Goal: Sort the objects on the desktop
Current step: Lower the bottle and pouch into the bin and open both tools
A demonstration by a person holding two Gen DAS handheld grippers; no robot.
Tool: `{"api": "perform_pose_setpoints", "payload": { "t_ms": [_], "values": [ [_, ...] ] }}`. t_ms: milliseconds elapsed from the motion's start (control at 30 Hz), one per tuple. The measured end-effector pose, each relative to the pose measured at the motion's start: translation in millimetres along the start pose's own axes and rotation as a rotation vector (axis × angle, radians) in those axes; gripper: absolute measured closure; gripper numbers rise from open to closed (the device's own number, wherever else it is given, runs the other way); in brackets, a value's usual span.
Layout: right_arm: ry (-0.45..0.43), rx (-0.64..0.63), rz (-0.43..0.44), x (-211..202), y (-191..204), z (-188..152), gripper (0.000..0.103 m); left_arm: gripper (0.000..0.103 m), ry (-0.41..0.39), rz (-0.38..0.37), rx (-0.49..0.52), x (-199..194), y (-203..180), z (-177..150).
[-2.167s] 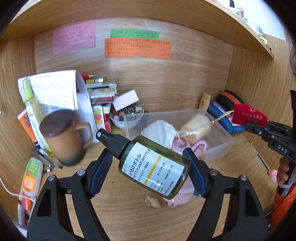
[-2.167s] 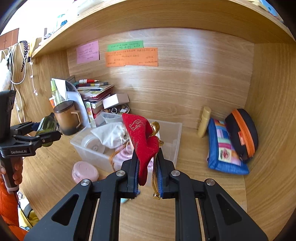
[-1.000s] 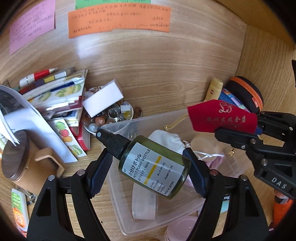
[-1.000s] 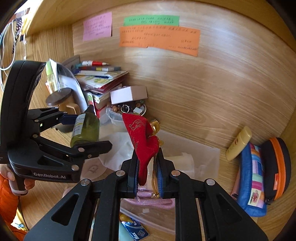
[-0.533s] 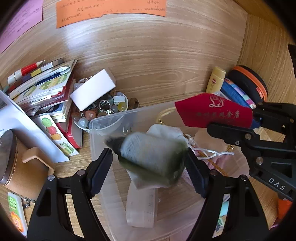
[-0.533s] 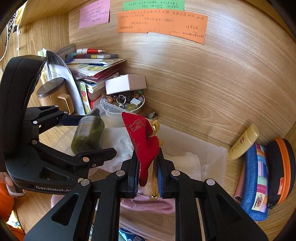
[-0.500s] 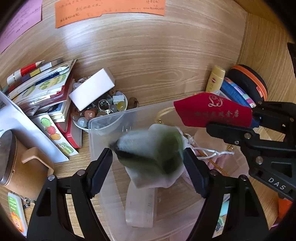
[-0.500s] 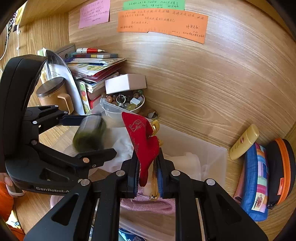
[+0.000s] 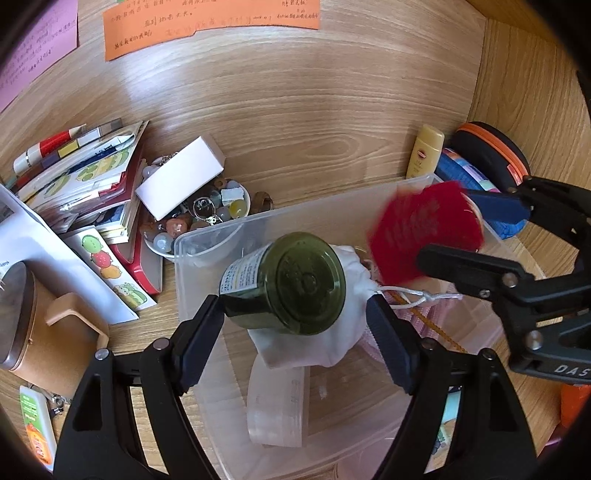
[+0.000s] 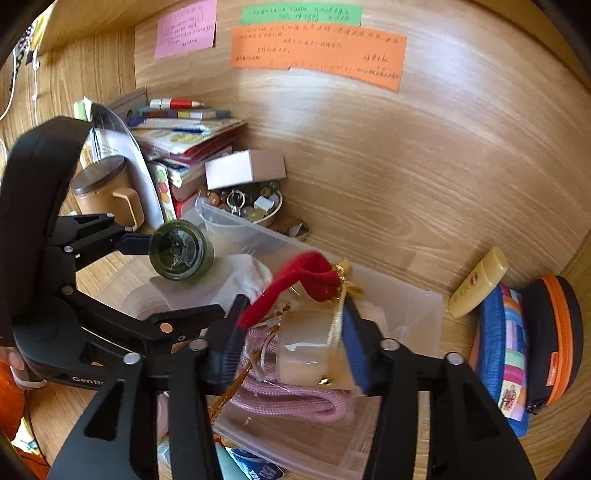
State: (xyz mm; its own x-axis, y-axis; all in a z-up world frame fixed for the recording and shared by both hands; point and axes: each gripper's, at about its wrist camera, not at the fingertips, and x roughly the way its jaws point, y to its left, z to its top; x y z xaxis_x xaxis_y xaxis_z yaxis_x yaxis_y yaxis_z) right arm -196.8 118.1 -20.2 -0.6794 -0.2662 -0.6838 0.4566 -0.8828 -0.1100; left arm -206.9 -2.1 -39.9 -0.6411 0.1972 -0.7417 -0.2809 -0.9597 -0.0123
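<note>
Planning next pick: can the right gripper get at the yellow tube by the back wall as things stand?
Probably yes: the yellow tube lies exposed beyond the clear bin, nothing over it. The right gripper is opening, red pouch between its jaws.

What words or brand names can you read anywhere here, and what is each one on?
"DAS" on the right gripper body.
"GenRo", cut off, on the left gripper body.
Handwriting on the orange note, green note and pink note: too small to read.
Green bottle label: too blurred.

Bottle [image 9: 284, 282] above bin [image 9: 207, 243], bowl [image 9: 207, 221] behind
</note>
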Motion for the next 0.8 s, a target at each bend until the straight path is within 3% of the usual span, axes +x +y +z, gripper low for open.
{"api": "perform_pose_setpoints", "payload": {
  "t_ms": [167, 400, 533, 800],
  "values": [
    [-0.022, -0.011, -0.018, -13.0, 1.0, 1.1, 0.055, 0.017, -0.015, 0.014, 0.007, -4.4, -1.7, -0.3],
    [-0.058, -0.006, -0.047, -32.8, -0.7, -2.4, 0.044, 0.014, -0.03, 0.03, 0.014, -14.7, -4.4, -1.2],
    [-0.088, 0.003, -0.075, -46.9, -2.8, -7.8, 0.028, 0.011, -0.04, 0.042, 0.014, -24.5, -6.6, -3.3],
    [-0.118, 0.046, -0.079, -72.3, -13.0, -20.6, 0.023, 0.008, -0.077, 0.06, -0.007, -53.5, -9.3, -8.0]
  ]
}}
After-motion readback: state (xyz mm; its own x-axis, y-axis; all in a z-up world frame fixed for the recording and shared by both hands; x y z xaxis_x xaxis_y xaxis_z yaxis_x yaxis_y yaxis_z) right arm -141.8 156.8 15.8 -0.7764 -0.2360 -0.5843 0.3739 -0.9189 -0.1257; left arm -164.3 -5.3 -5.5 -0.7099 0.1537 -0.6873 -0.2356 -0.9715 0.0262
